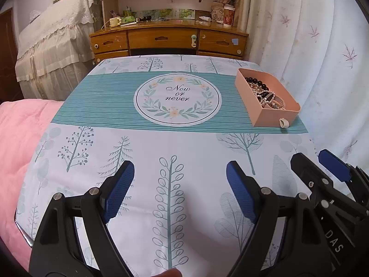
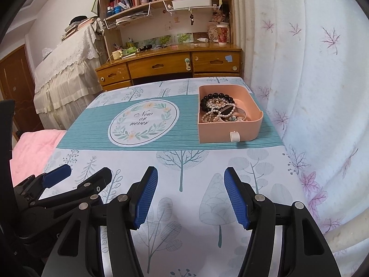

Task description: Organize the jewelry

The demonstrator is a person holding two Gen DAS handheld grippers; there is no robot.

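Hovering side by side over the near part of the tablecloth (image 2: 161,157), both grippers are angled downward toward the table. The left gripper (image 1: 180,191) is held with jaws spread wide, nothing between them; the right gripper (image 2: 191,198) is likewise spread and empty. The jewelry (image 2: 218,109) is heaped in a pink tray (image 2: 228,130) set on the teal stripe at the far right, well apart from both grippers
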